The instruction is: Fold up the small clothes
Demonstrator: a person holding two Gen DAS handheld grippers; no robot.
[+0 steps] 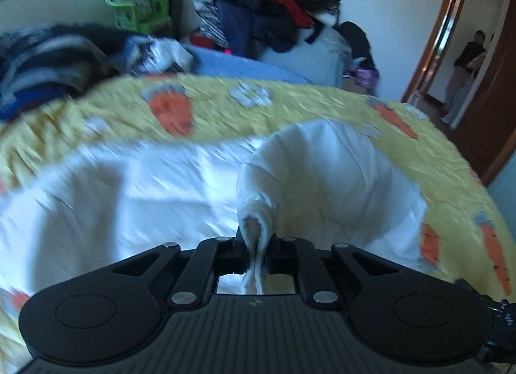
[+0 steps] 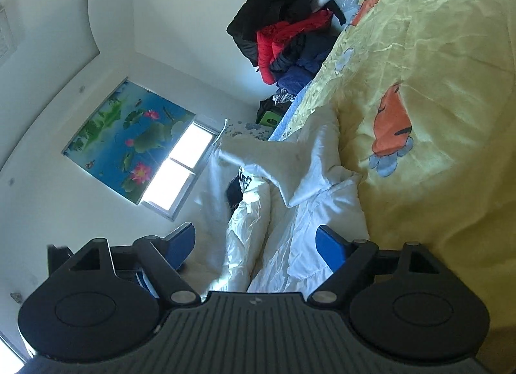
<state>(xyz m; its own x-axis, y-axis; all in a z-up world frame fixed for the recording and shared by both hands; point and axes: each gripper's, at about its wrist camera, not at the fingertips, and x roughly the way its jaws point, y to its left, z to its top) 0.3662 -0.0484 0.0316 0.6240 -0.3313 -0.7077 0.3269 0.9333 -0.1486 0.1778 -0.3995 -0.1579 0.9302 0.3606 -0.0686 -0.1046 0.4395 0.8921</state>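
Observation:
A white garment lies spread on a yellow bedspread with carrot prints. My left gripper is shut on the cuff of its sleeve and holds the sleeve lifted over the garment's body. In the right wrist view, which is rolled sideways, the same white garment lies crumpled between the open blue fingers of my right gripper, which holds nothing. The left wrist view is blurred by motion.
A tall pile of dark and red clothes sits at the far end of the bed, also in the right wrist view. More dark clothes lie at the left. A green basket stands by the window. A person stands in the doorway.

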